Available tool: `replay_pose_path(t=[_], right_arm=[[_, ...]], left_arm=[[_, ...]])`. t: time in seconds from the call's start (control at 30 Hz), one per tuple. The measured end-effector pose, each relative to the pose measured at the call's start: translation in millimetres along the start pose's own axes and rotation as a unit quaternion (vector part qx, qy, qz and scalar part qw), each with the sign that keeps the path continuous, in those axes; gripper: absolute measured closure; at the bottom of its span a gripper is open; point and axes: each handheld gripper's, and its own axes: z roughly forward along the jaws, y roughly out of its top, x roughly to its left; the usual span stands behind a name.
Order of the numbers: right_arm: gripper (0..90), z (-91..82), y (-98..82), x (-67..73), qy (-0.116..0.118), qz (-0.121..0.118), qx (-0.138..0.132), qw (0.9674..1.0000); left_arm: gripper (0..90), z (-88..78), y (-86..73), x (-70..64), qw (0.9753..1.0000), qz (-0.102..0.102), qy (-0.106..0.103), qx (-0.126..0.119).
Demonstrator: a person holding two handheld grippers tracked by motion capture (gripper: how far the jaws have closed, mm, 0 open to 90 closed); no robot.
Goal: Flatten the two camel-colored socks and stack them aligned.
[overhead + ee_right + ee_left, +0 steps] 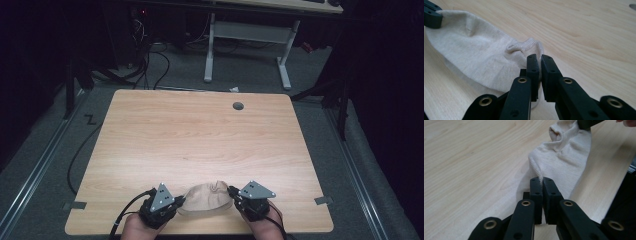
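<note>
A beige sock (pixel 206 199) lies near the front edge of the wooden table (pixel 200 135), stretched between my two grippers. My left gripper (pixel 181 202) is shut on the sock's left end; in the left gripper view its jaws (pixel 541 180) pinch a ridge of the beige fabric (pixel 560 157). My right gripper (pixel 231 191) is shut on the right end, by the ribbed cuff (pixel 525 46), with fabric caught between the black jaws (pixel 540 58). The sock (pixel 471 62) sags in loose folds between the two grips. Each gripper view shows the other gripper's tip on the far end.
A round grey cable hole (pixel 238 106) sits near the table's far right edge. Behind the table stand a white desk frame (pixel 247 45) and tangled cables (pixel 150 55) on grey carpet. Metal rails (pixel 35 170) run along both sides.
</note>
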Motion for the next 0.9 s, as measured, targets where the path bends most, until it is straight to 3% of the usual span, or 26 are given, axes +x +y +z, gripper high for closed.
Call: replay_pose_path(t=[0.2,0.23,0.3,0.5,0.6,0.7,0.77,0.9], right_arm=[[84.9,9.1,-10.1,3.9,0.007,0.000,0.033,0.9994],[84.8,12.4,-11.7,4.2,0.008,-0.001,0.041,0.9991],[84.3,17.9,-14.1,4.5,0.008,-0.001,0.058,0.9983],[81.8,23.6,-16.5,4.6,0.010,0.002,0.071,0.9974],[76.7,22.7,-16.0,3.9,0.015,0.007,0.067,0.9976],[71.3,13.4,-11.0,1.2,0.019,0.016,0.037,0.9990],[69.4,7.9,-8.1,-1.8,0.010,0.020,0.021,0.9995],[65.4,6.0,-9.0,-11.6,-0.007,0.031,0.013,0.9994]], left_arm=[[85.8,10.4,-9.8,-0.2,0.9986,0.002,-0.003,0.053],[85.6,10.4,-9.8,-0.2,0.9986,0.002,-0.003,0.053],[85.1,18.9,-13.5,2.6,0.9970,0.003,0.010,0.077],[81.5,26.5,-13.4,10.9,0.9961,0.006,0.025,0.084],[74.3,26.7,-11.8,16.6,0.9967,-0.003,0.025,0.076],[65.0,22.5,-10.1,19.4,0.9977,-0.010,0.026,0.061],[59.7,14.9,-7.3,24.6,0.9989,-0.019,0.030,0.031],[54.4,8.0,-4.9,37.7,0.9984,-0.029,0.046,0.011]])
